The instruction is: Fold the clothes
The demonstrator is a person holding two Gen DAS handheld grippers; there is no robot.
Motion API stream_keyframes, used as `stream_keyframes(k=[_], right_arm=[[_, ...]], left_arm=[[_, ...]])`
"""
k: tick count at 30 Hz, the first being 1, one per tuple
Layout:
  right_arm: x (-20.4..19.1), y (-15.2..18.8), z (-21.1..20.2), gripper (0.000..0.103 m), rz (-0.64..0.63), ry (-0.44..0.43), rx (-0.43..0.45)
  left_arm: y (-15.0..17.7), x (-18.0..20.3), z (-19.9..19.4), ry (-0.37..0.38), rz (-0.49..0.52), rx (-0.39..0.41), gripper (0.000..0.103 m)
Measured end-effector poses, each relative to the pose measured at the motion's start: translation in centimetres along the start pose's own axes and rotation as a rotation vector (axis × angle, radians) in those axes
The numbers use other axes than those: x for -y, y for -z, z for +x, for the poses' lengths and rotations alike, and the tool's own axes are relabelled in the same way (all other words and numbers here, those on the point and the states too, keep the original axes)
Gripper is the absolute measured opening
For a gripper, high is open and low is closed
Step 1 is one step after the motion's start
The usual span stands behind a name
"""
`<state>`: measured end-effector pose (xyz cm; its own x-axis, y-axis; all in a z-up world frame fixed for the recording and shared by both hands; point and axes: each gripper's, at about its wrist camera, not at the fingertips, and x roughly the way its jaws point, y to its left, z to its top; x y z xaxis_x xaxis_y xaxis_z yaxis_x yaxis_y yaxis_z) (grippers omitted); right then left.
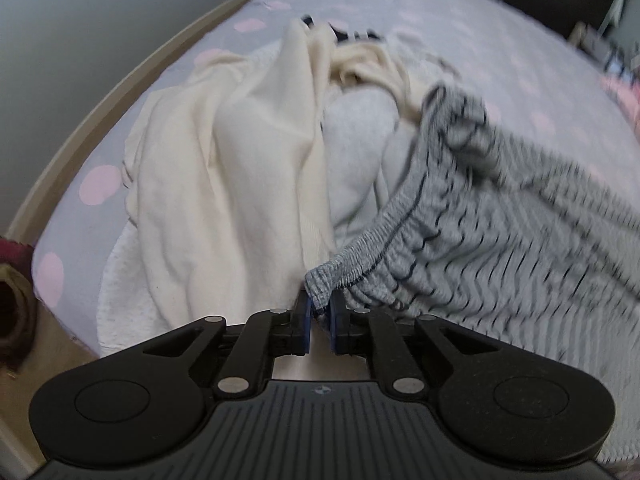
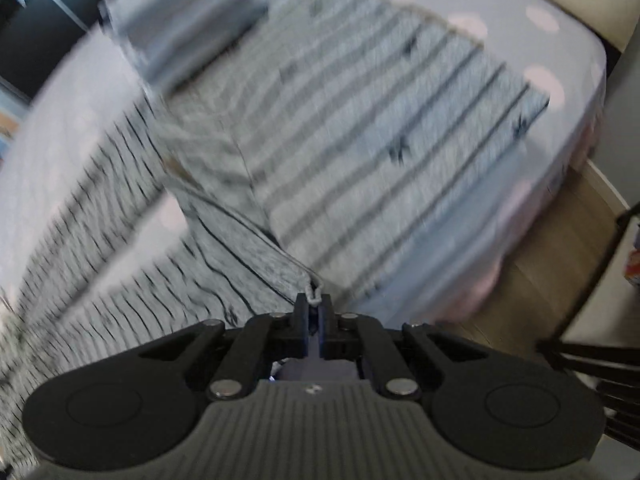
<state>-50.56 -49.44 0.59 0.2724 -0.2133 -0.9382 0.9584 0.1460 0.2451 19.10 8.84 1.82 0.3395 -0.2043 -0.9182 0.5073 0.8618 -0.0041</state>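
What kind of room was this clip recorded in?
Most likely a bedroom. The clothes lie on a bed with a lilac sheet dotted pink, set in a pale frame against a wall. Both grippers pinch striped grey pants over it, beside a cream garment.

1. no words, numbers or brand names can be read in either view.
2. the only mark is a small round emblem at the lower middle of each frame, on the left gripper (image 1: 319, 316) body and the right gripper (image 2: 314, 312) body; too small to read.
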Motion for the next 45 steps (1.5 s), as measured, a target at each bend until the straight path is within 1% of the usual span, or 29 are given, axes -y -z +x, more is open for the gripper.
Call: stream_keyframes(k=[2, 4, 5, 7, 8, 9, 10, 11, 12, 14, 15, 17, 18, 20, 23, 26, 29, 32, 34, 36, 38, 40, 41, 43, 44, 45], right_arm=[[0.0, 0.0, 1.0, 0.005, -0.013, 0.029, -0.041], [-0.3, 0.0, 1.3, 0.005, -0.043, 0.05, -0.049], [-0.6, 0.1, 1.5, 0.005, -0.068, 0.069, -0.06], [-1.3, 0.1, 2.2, 0.006, -0.122, 0.116, -0.084], [-1.7, 0.2, 2.5, 0.007, -0.147, 0.136, -0.091], [-2.0, 0.2, 2.5, 0.013, -0.171, 0.156, -0.095], [-2.4, 0.3, 2.5, 0.019, -0.197, 0.177, -0.096], [-2.7, 0.5, 2.5, 0.028, -0.223, 0.199, -0.097], [-2.9, 0.7, 2.3, 0.029, -0.247, 0.224, -0.095], [-3.1, 0.8, 1.5, 0.028, -0.273, 0.261, -0.089], [-3.3, 0.7, 0.8, 0.029, -0.276, 0.256, -0.077], [-4.2, 0.4, -0.6, 0.029, -0.291, 0.219, -0.032], [-4.8, 0.2, -1.3, 0.029, -0.299, 0.2, -0.009], [-6.6, -0.3, -2.2, 0.03, -0.327, 0.16, 0.04], [-10.4, -1.2, -1.8, 0.033, -0.395, 0.118, 0.109], [-14.1, -2.0, -0.8, 0.033, -0.475, 0.099, 0.16], [-16.7, -3.0, 0.8, 0.033, -0.524, 0.106, 0.173], [-19.3, -4.0, 2.5, 0.033, -0.574, 0.113, 0.186], [-21.0, -4.7, 3.6, 0.033, -0.607, 0.118, 0.195], [-22.7, -5.4, 4.7, 0.035, -0.639, 0.123, 0.204], [-24.4, -6.0, 5.7, 0.038, -0.672, 0.127, 0.213], [-26.1, -6.7, 6.8, 0.038, -0.705, 0.132, 0.222], [-26.9, -7.0, 7.4, 0.038, -0.722, 0.134, 0.226], [-28.6, -7.7, 8.5, 0.038, -0.753, 0.138, 0.234], [-29.1, -8.1, 9.1, 0.038, -0.764, 0.134, 0.233], [-29.7, -8.4, 9.8, 0.039, -0.78, 0.128, 0.233]], left_arm=[[0.2, 0.9, 0.6, -0.046, 0.053, -0.019, 0.008], [0.3, 1.6, 1.0, -0.079, 0.091, -0.029, 0.009], [0.4, 1.8, 1.2, -0.088, 0.105, -0.036, 0.011], [0.4, 1.9, 1.4, -0.083, 0.111, -0.051, 0.014], [0.4, 1.9, 1.3, -0.075, 0.107, -0.057, 0.018], [0.3, 1.8, 1.2, -0.067, 0.103, -0.06, 0.024], [0.3, 1.8, 1.0, -0.058, 0.098, -0.06, 0.028], [0.3, 1.6, 0.7, -0.048, 0.09, -0.057, 0.036], [0.3, 1.5, 0.3, -0.04, 0.081, -0.048, 0.042], [0.1, 1.2, -0.8, -0.029, 0.056, -0.014, 0.042], [-0.1, 1.1, -1.3, -0.02, 0.042, 0.004, 0.044], [-0.8, 1.2, -2.3, 0.006, 0.031, 0.045, 0.047], [-1.2, 1.5, -2.7, 0.016, 0.035, 0.067, 0.049], [-2.0, 2.6, -3.4, 0.025, 0.069, 0.112, 0.05], [-3.4, 4.8, -3.9, 0.035, 0.137, 0.169, 0.05], [-4.8, 7.5, -4.0, 0.047, 0.218, 0.209, 0.051], [-6.3, 10.4, -3.4, 0.021, 0.315, 0.258, 0.055], [-8.0, 13.1, -2.1, -0.023, 0.41, 0.295, 0.055], [-9.2, 14.6, -0.7, -0.053, 0.478, 0.296, 0.055], [-10.0, 16.1, 1.0, -0.084, 0.571, 0.301, 0.055], [-10.7, 17.7, 3.1, -0.139, 0.678, 0.299, 0.055], [-11.1, 18.9, 5.2, -0.18, 0.761, 0.287, 0.055], [-11.4, 19.3, 6.4, -0.197, 0.79, 0.276, 0.055], [-12.1, 19.9, 8.7, -0.215, 0.815, 0.245, 0.055], [-12.5, 20.1, 9.7, -0.214, 0.825, 0.226, 0.055], [-12.8, 20.3, 10.5, -0.209, 0.835, 0.207, 0.052]])
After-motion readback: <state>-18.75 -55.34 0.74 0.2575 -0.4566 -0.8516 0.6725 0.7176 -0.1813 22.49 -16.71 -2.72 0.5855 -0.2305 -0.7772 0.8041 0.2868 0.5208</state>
